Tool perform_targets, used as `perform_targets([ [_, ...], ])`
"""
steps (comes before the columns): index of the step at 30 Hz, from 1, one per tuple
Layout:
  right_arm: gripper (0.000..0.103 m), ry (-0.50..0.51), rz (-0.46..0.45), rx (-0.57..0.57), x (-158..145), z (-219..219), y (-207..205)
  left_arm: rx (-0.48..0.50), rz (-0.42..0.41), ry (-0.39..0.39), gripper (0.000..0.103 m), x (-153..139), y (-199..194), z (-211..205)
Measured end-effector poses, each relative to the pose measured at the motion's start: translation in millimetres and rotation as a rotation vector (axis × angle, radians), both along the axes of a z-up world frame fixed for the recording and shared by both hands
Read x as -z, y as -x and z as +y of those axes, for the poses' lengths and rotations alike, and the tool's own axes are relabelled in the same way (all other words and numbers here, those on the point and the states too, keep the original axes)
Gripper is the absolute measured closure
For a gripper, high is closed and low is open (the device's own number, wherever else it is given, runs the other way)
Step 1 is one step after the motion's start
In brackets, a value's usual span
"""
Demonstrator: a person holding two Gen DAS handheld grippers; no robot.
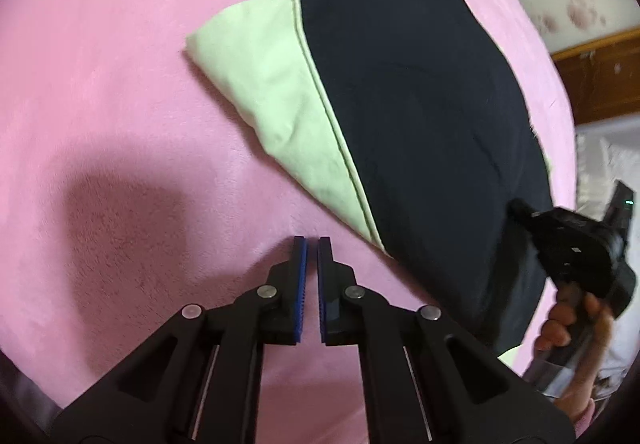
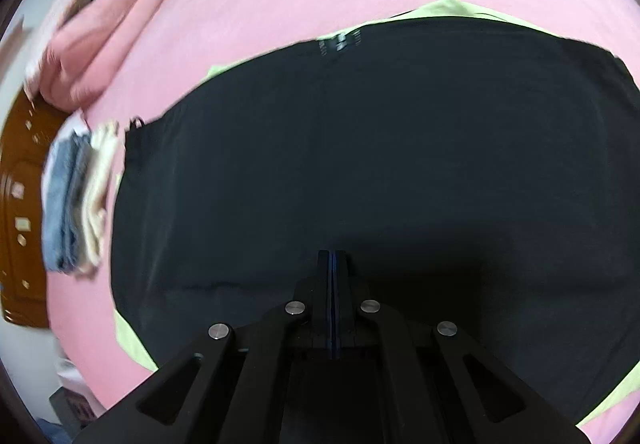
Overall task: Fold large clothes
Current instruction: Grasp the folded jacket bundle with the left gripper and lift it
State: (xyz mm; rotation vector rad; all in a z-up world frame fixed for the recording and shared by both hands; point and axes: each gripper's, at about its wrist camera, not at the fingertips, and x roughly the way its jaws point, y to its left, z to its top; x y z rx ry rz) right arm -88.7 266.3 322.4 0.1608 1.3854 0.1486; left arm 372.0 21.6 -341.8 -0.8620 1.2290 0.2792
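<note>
The left claw (image 1: 312, 244) hangs over bare pink bed (image 1: 120, 84), pressed nearly together with nothing between its blue pads, and the right claw (image 2: 332, 256) is pressed together with nothing visibly between its fingers, low above the garment (image 2: 360, 144). That black and pale-green garment lies folded flat on the bed, just beyond the left claw's tips. Farther off, a pile of folded clothes (image 2: 76, 200) sits near the bed's edge, with pink pillows (image 2: 96, 56) beyond it.

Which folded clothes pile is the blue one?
The folded jeans at the bed's left edge, faded blue. The stack beside them is cream, and the pile further up is pink.
</note>
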Motion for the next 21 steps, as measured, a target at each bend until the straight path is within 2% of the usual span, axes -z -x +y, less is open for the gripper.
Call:
perform_targets([
  [3,0.103,0.086,0.038,-0.008,9,39,-13,-0.033,-0.028,0.042,0.101,3,7,11],
  [6,0.103,0.132,0.039,-0.018,28,59,-21,-0.058,-0.064,0.103,0.1,4,5,16],
  [7,0.103,0.138,0.038,-0.013,37,80,-15,-0.064,-0.077,0.114,0.099,4,7,20],
  [10,0.103,0.156,0.074,0.019,45,83,-20,-0.084,-0.137,0.132,0.096,2,6,26],
  [12,0.103,0.172,0.092,0.003,55,109,-35,-0.101,-0.15,0.122,0.087,5,3,30],
  [13,0.103,0.178,0.099,-0.005,56,110,-39,-0.108,-0.154,0.121,0.082,-3,-11,34],
  [15,0.103,0.179,0.105,-0.017,63,125,-46,-0.125,-0.182,0.161,0.08,-1,-3,37],
  [16,0.103,0.174,0.107,-0.024,68,139,-55,-0.127,-0.195,0.185,0.075,-1,4,36],
  [18,0.103,0.152,0.109,-0.031,67,135,-59,-0.121,-0.23,0.24,0.062,-2,26,44],
  [20,0.103,0.129,0.114,-0.019,67,119,-61,-0.128,-0.271,0.264,0.038,-2,31,47],
  [21,0.103,0.123,0.116,-0.014,61,100,-59,-0.148,-0.283,0.275,0.035,-3,36,51],
])
